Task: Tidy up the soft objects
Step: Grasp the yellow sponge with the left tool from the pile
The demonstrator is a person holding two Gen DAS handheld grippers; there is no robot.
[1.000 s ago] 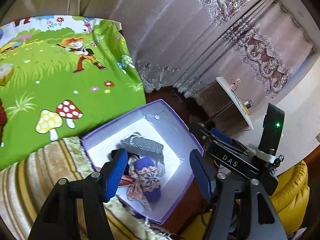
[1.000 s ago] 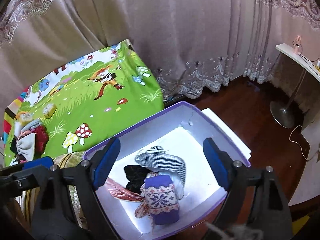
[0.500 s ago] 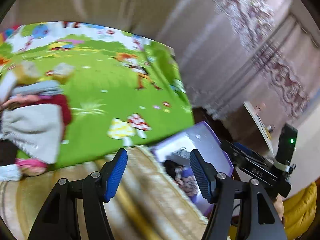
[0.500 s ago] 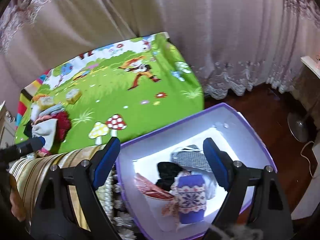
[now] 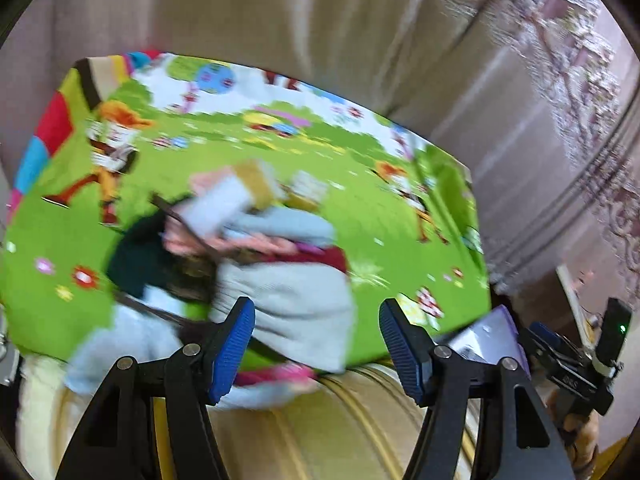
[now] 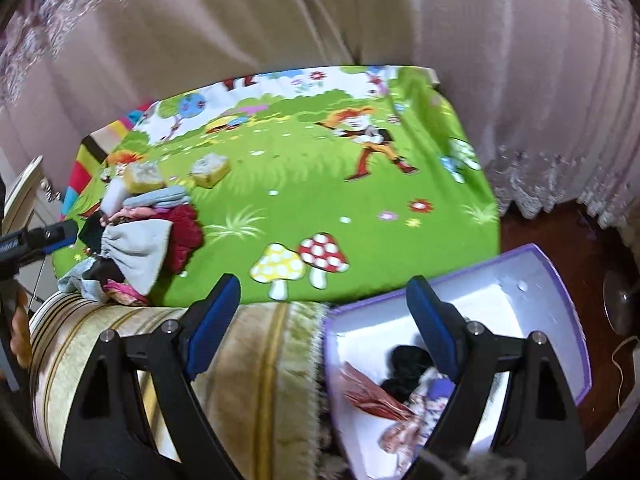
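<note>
- Pale curtains [image 6: 320, 12] hang behind a bed dressed in a green cartoon sheet [image 6: 320, 200], with a striped blanket [image 6: 248, 368] along its near edge.
- My landmark is the purple-rimmed box [image 6: 560, 280], which sits just off the sheet's near corner, against the blanket's fringe.
- The box already holds soft things: a dark bundle [image 6: 408, 360], a reddish cloth [image 6: 368, 396] and a patterned knit piece [image 6: 424, 404]. I judge part of the sorting done.
- The pile [image 6: 140, 240] of unsorted soft items lies well apart from the box, at the sheet's far side from it: grey cloth, a red fuzzy piece, pale blue and pink folds.
- Two small yellowish blocks [image 6: 210, 168] sit just beyond the pile, further again from the box.
- The left gripper [image 5: 316, 342] points at the pile, its fingers spread and nothing between them; this view is blurred, so I can't pick out single items.
- The right gripper [image 6: 324, 324] hangs over the box's rim and the blanket edge, fingers spread wide, pinching nothing.
- Step in hand, as I read it: fetching the next item from the pile.
- Next move calls for lowering the left gripper onto one loose fold, likely the grey cloth [image 5: 292, 300], closing on it alone, then carrying it across to the box.
</note>
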